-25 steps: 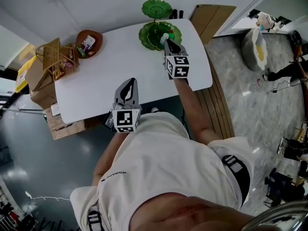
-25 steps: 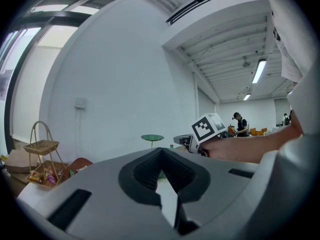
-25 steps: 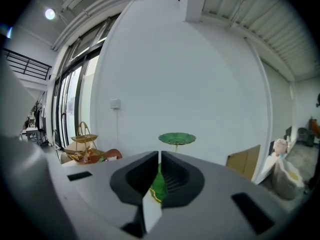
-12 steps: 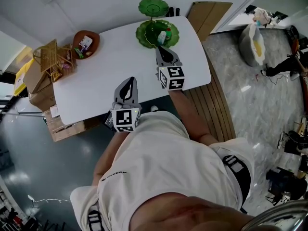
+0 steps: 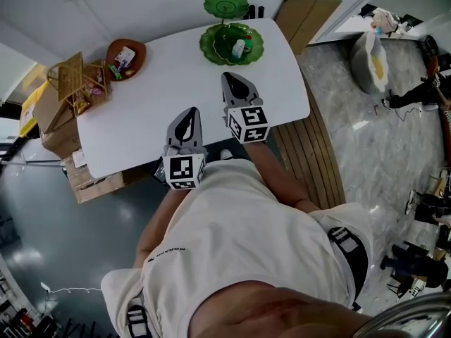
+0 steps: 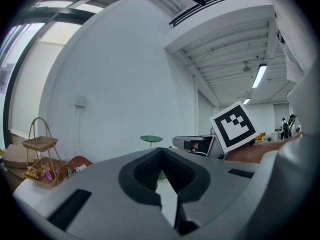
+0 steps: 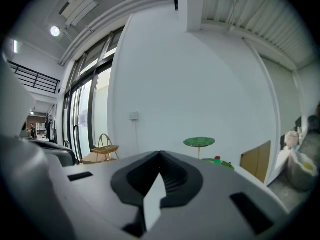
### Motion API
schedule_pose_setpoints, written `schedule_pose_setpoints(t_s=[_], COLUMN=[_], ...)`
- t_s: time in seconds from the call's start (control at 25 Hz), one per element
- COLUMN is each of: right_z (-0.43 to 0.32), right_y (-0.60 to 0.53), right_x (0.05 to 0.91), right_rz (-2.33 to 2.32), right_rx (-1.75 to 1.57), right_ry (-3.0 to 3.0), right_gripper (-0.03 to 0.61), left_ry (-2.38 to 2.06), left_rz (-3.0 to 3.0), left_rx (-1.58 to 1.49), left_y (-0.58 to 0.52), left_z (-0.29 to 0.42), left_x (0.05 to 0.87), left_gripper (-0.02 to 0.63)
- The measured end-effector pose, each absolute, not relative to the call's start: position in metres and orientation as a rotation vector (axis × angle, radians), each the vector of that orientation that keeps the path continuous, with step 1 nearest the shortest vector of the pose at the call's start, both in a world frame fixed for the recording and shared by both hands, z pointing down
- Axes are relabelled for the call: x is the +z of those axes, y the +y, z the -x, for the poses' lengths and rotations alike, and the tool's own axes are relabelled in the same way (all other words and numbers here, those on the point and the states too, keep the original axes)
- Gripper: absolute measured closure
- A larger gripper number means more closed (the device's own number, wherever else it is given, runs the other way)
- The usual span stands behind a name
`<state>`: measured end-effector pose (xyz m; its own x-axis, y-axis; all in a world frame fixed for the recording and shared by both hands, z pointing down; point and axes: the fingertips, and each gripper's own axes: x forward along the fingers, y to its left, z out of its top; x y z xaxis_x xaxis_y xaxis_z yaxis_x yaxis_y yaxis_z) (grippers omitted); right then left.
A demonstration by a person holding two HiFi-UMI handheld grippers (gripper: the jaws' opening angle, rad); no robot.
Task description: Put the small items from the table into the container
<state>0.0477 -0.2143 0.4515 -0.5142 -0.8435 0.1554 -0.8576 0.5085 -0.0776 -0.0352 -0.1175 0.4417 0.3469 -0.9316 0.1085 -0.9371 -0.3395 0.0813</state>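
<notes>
Drawn back from the green two-tier dish [image 5: 208, 48] it reached a second ago, the right tongs [image 5: 230, 76] now hang over the middle of the white table [image 5: 141, 111], well apart from the dish. They point toward the top of the frame, with jaws clenched on nothing.

At upper left, a wicker basket [image 5: 72, 79] of wrapped sweets stands by the table's left end. A brown bowl [image 5: 127, 56] just beside it holds a few small packets. At lower centre, the left tongs [image 5: 188, 113] sit over the table's near edge, roughly level, also clenched and empty. The right tongs are just to their right and further up the frame. A small white bottle [image 5: 239, 48] lies in the dish's lower tier. Right of the dish, a cardboard sheet [image 5: 306, 20] stands past the table's corner.
</notes>
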Motion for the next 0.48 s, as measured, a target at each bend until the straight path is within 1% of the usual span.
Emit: schedule_pose_setpoints(t_s=[0.48], right_z=[-0.029], right_y=[-0.181], right_x=[0.449], right_rz=[-1.465], right_rx=[0.213], right_ry=[-2.682], right_gripper=[0.565], left_ry=[-1.716], left_rz=[-2.490], left_rx=[0.053], left_y=[-0.116], left_z=[0.034], left_x=[0.438], left_gripper=[0.611])
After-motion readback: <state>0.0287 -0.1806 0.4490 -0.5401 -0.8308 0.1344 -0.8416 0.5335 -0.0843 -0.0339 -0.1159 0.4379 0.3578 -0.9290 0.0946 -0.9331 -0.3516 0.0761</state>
